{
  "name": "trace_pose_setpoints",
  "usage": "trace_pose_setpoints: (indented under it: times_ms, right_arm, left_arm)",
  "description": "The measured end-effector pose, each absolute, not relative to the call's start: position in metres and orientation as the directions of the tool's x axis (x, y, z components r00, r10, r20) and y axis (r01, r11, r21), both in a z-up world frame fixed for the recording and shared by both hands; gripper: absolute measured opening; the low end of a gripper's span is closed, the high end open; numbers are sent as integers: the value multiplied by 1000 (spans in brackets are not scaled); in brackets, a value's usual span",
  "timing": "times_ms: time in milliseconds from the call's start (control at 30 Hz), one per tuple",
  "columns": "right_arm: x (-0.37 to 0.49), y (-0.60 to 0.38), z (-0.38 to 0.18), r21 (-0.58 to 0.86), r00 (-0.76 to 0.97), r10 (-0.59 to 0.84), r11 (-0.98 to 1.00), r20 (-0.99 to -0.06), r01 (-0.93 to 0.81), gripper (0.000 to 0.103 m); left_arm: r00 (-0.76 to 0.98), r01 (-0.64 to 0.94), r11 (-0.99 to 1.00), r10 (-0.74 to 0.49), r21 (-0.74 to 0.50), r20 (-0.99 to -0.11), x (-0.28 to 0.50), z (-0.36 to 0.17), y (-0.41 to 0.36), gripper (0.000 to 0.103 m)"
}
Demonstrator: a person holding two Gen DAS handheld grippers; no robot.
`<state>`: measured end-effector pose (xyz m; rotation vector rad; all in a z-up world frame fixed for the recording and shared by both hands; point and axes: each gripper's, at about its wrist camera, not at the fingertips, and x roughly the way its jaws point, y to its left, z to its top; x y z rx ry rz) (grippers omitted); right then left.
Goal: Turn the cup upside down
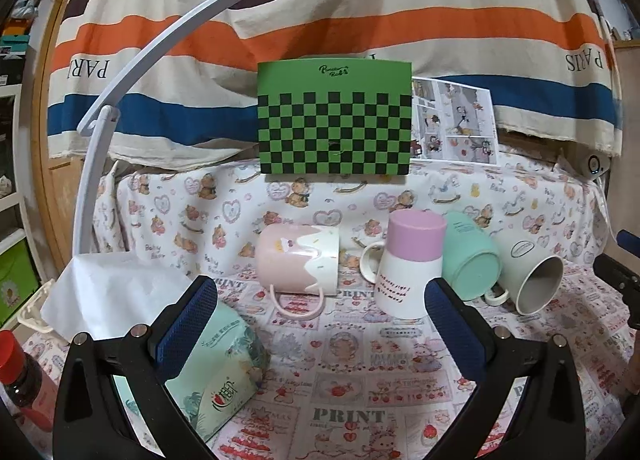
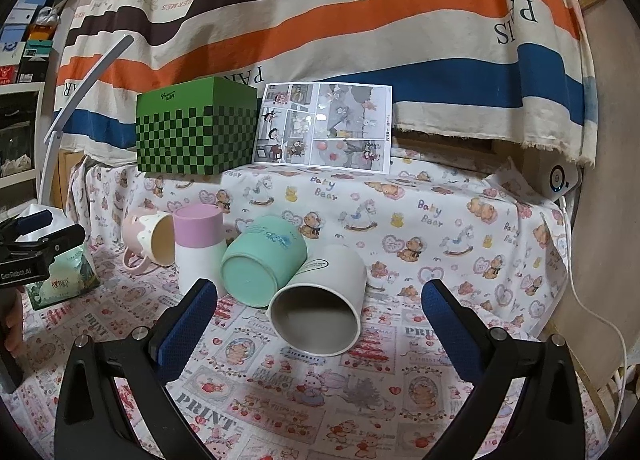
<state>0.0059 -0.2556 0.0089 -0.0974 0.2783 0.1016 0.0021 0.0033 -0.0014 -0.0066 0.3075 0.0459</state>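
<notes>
Left hand-held gripper point(image 1: 320, 300) jaws apart, empty; right hand-held gripper point(image 2: 320, 300) likewise, facing grey cup point(image 2: 320, 300). Purple cup point(image 1: 408, 264) already inverted on tabletop point(image 1: 340, 380). Pink cup point(image 1: 298, 258), teal cup point(image 1: 472, 256), grey cup lie sideways, unflipped. Judgement: roughly quarter done.

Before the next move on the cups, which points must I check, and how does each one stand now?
1. Left hand-held gripper open and holding nothing: ok.
2. Right hand-held gripper open and holding nothing: ok.
3. A cup within easy approach: ok; the grey cup lies on its side, mouth toward the right hand-held gripper.
4. Grey cup free of its neighbours: not ok; the teal cup leans against it.
5. Purple-and-white cup already upside down: ok.
6. Pink cup flipped: not ok; it lies on its side.
</notes>
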Motion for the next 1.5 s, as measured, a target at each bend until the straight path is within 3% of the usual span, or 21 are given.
trace_pose_setpoints:
  times_ms: [1500]
  right_arm:
    - [9,-263,8,-47,956,60,996,-287,-76,103]
  left_arm:
    - [954,-49,999,47,1,-298,1,1,5,103]
